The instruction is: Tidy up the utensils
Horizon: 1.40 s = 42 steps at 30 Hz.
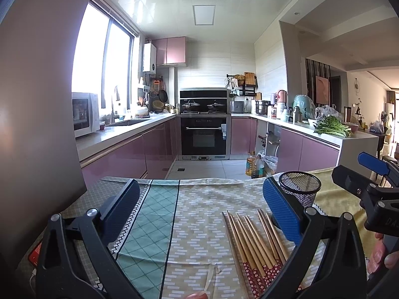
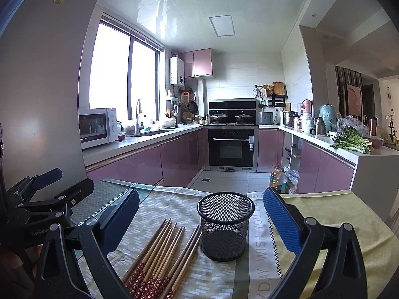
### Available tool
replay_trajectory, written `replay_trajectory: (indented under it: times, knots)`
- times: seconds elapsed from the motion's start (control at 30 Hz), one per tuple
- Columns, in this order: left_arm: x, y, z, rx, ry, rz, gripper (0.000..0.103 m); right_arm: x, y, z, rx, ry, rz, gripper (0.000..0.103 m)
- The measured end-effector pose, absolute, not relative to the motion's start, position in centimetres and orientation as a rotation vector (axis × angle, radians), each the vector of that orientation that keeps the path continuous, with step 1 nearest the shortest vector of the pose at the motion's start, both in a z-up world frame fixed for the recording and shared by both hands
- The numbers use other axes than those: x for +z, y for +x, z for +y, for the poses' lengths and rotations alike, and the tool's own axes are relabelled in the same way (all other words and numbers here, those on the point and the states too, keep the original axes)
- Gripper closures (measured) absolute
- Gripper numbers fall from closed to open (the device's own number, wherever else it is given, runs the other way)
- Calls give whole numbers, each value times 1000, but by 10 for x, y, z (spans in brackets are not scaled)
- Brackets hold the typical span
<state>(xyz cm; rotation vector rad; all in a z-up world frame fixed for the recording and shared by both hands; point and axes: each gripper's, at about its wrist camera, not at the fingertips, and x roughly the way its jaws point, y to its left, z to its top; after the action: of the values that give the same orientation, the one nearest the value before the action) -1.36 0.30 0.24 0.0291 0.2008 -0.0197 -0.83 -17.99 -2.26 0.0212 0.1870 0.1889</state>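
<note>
Several wooden chopsticks [image 1: 256, 244] with red patterned ends lie side by side on the patterned tablecloth [image 1: 199, 224]. An empty black mesh cup [image 1: 299, 189] stands upright just beyond and to the right of them. My left gripper [image 1: 202, 206] hovers open over the cloth, its blue right pad above the chopstick tips. In the right wrist view the mesh cup [image 2: 225, 226] sits between the open fingers of my right gripper [image 2: 202, 216], with the chopsticks [image 2: 162, 254] to its left. Each gripper shows in the other's view: the right gripper [image 1: 359, 172], the left gripper [image 2: 62, 183]. Neither holds anything.
A yellow cloth [image 2: 336, 211] covers the table's right part. A tall grey fridge side [image 1: 37, 99] rises close on the left. Beyond the far table edge lie the kitchen floor, oil bottles [image 1: 254, 165] and pink cabinets. A red-edged flat item [image 1: 35, 253] lies at the near left.
</note>
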Motion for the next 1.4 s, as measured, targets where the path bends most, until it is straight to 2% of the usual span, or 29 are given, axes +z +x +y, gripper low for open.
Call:
replay_trajectory:
  times: [1.4]
  knots:
    - [1,-15,2,-20,26,205,6,-23,-7,-177,206,30,191,7]
